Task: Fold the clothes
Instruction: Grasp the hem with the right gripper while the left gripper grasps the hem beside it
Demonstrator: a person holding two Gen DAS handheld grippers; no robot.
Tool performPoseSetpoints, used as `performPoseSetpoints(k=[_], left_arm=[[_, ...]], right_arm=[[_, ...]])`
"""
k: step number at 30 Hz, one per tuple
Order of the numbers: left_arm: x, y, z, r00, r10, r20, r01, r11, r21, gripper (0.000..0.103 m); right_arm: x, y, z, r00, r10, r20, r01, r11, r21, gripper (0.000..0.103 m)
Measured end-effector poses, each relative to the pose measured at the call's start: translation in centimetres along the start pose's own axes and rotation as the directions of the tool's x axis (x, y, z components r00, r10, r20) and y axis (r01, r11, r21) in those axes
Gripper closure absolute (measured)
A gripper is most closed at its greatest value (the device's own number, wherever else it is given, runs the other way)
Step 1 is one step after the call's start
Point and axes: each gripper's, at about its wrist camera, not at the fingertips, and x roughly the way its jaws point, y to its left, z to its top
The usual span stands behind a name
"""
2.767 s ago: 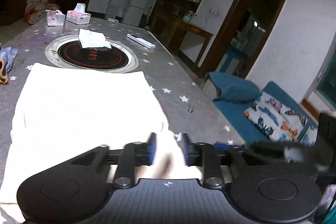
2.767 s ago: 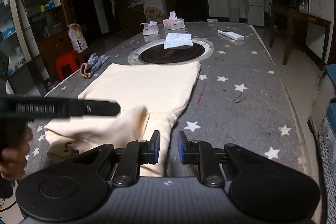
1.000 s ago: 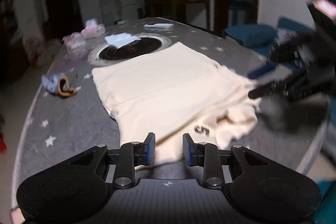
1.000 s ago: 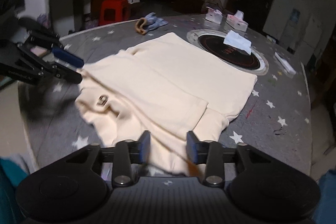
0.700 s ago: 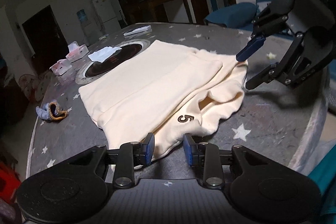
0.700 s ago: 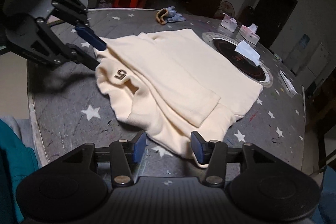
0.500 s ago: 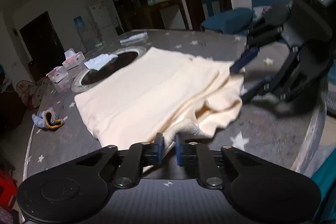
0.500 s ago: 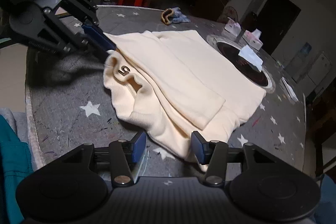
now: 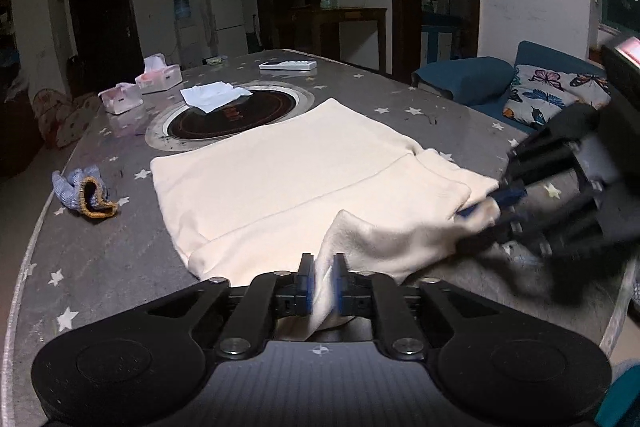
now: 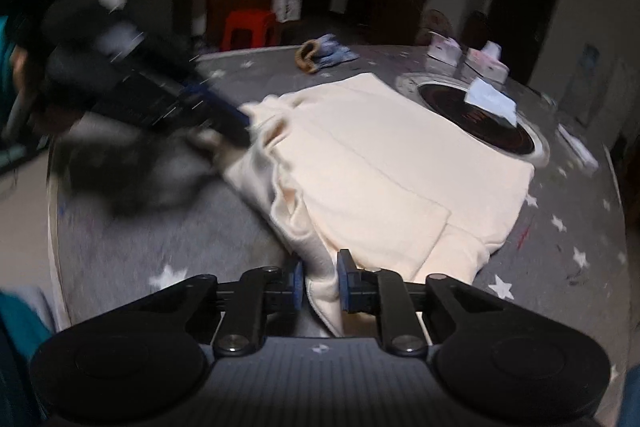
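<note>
Grey star-patterned table (image 9: pixel 420 99), dim room: inset round burner (image 9: pixel 232 115), tissue boxes (image 9: pixel 158 79), blue glove (image 9: pixel 82 189). Cream garment (image 9: pixel 288 167) lies flat mid-table. Left gripper (image 9: pixel 322 281) and right gripper (image 10: pixel 320 281) each pinch its near hem; the far gripper is motion-blurred in both views.

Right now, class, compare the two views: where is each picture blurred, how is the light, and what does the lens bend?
Left wrist view: dim room, cream garment sharp, right hand-held gripper smeared by motion, table edge bowed by the fisheye lens. Right wrist view: darker, blurred nearly throughout, left hand-held gripper streaked most; only its own fingers are crisp.
</note>
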Motion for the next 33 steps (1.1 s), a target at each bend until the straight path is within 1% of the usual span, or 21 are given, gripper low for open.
performPoseSetpoints(k=[2,4,6,8,9,10,11,12,13,14,15,20,26,29,33], left_arm=[[-0.6,-0.1,-0.6,1.0,0.002,-0.003,-0.002,1.0,0.025,0.082],[-1.1,-0.5,-1.2,1.0,0.011,-0.005,-0.01,0.998,0.061,0.064],[-1.2,-1.0,-1.8,1.0,0.025,-0.011,-0.024,0.994,0.104,0.059],[-1.1,-1.3,-2.3,0.999,0.038,-0.024,-0.034,0.99,0.14,0.059],[-0.9,-1.3,-2.5,0.999,0.043,-0.029,-0.038,0.988,0.153,0.06],[-0.7,-1.3,-2.6,0.999,0.041,-0.034,-0.035,0.987,0.16,0.067],[-0.6,-1.3,-2.7,0.999,0.034,-0.038,-0.028,0.986,0.163,0.071],[-0.5,-1.2,-2.8,0.999,0.037,-0.037,-0.03,0.985,0.167,0.08],[-0.6,-1.1,-2.8,0.999,0.041,-0.034,-0.034,0.985,0.168,0.092],[-0.7,-0.9,-2.7,0.999,0.031,-0.035,-0.025,0.987,0.159,0.096],[-1.0,-0.7,-2.6,0.999,0.01,-0.035,-0.005,0.99,0.139,0.098],[-3.7,-1.3,-2.8,0.999,-0.032,-0.011,0.033,0.991,0.131,0.099],[-10.0,-2.7,-3.4,0.994,-0.107,0.035,0.103,0.989,0.104,0.099],[-11.4,-3.2,-3.2,0.993,-0.114,0.041,0.109,0.988,0.106,0.099],[-12.9,-3.8,-2.7,0.993,-0.114,0.043,0.109,0.987,0.114,0.099]], right_arm=[[-0.2,-0.9,0.2,1.0,0.014,0.009,-0.015,0.999,0.05,0.09],[-0.2,-1.6,0.5,1.0,0.022,0.013,-0.023,0.996,0.089,0.09],[-0.2,-1.8,0.6,1.0,0.021,0.018,-0.023,0.995,0.101,0.09],[-0.1,-1.7,0.7,1.0,0.018,0.021,-0.02,0.995,0.099,0.091],[-0.1,-1.7,0.7,1.0,0.017,0.021,-0.019,0.995,0.098,0.091],[-0.1,-1.6,0.7,1.0,0.014,0.021,-0.016,0.995,0.098,0.091],[-0.1,-1.5,0.7,1.0,0.007,0.022,-0.01,0.995,0.099,0.092],[-0.1,-1.4,0.7,1.0,0.002,0.025,-0.004,0.995,0.101,0.092],[-0.2,-1.3,0.6,1.0,-0.002,0.031,-0.002,0.995,0.103,0.092],[-0.4,-1.2,0.6,0.999,-0.005,0.038,0.001,0.994,0.105,0.093],[-0.7,-1.0,0.5,0.999,-0.007,0.047,0.002,0.994,0.105,0.093],[-3.0,0.0,0.7,0.996,-0.012,0.09,0.004,0.996,0.087,0.093],[-8.4,2.1,0.5,0.995,0.041,0.093,-0.045,0.998,0.045,0.093],[-11.4,3.7,0.4,0.992,0.091,0.082,-0.095,0.995,0.039,0.093],[-12.9,4.0,1.1,0.99,0.12,0.068,-0.124,0.991,0.05,0.093]])
